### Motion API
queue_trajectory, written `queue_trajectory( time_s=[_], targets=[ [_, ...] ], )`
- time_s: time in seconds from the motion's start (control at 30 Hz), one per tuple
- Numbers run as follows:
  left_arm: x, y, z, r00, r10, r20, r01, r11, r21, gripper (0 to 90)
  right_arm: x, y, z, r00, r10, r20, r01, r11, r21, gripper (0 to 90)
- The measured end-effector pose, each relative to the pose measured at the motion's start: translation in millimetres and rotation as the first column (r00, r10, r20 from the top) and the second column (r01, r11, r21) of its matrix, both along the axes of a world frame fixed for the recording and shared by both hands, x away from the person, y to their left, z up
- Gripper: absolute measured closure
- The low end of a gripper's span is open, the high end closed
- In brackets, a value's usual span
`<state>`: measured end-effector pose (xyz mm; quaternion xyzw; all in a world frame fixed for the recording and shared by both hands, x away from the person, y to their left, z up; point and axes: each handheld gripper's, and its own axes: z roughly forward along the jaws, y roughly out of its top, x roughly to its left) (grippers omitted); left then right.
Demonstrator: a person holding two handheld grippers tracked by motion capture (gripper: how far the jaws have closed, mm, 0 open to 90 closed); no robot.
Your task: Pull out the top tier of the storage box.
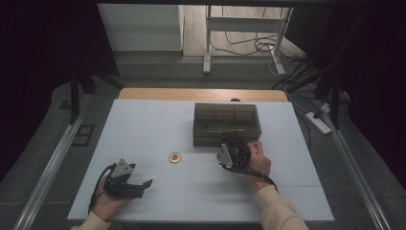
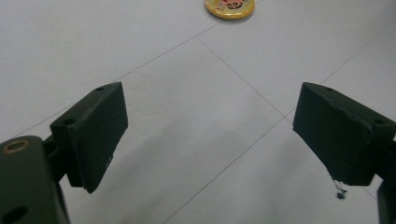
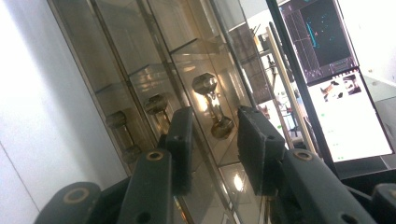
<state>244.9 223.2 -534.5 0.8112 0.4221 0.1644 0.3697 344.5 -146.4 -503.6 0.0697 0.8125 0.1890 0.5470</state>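
On the pale grey worktop (image 1: 158,124) stands a dark, smoke-tinted transparent plastic box (image 1: 227,124) divided into compartments, set toward the far side, right of the middle. The right tool (image 1: 233,143) is held against the box's near edge, close to its near right part, with the person's right hand (image 1: 258,160) gripping it from behind. In the right gripper view the two black jaws stand narrow, with only a slim gap between them, and point at the tinted lid (image 3: 154,70) of the box; nothing lies between the pads, and whether they touch the lid cannot be told. Through the lid, small metal handle-like pieces (image 3: 212,105) with rounded ends show, one just beyond the jaw gap and others repeated to its left, perhaps as reflections.

A small round yellow badge (image 1: 175,157) with a red mark at its centre lies flat on the worktop, in front of the box's near left corner and apart from it, between the two tools.

The left tool (image 1: 143,187) rests low over the near left part of the worktop, held in the left hand (image 1: 107,201) and pointing right. In the left gripper view its jaws stand wide apart over bare worktop, holding nothing, with the badge (image 2: 229,7) well ahead at the top edge.
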Motion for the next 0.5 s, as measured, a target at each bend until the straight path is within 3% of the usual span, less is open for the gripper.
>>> queue_trajectory(
  time_s=[0.13,0.5],
  targets=[
    [0.1,0.4,-0.2,1.0,0.0,-0.001,0.0,1.0,-0.002,10.6,-0.6,0.4,-1.6,0.9998,-0.002,0.017,0.002,0.999,-0.035,68.0],
    [0.4,-0.4,-0.6,1.0,-0.001,-0.003,0.001,1.0,-0.001,10.7,0.1,-0.7,-1.6,0.9986,0.0,0.052,0.002,0.999,-0.035,77.8]
  ],
)
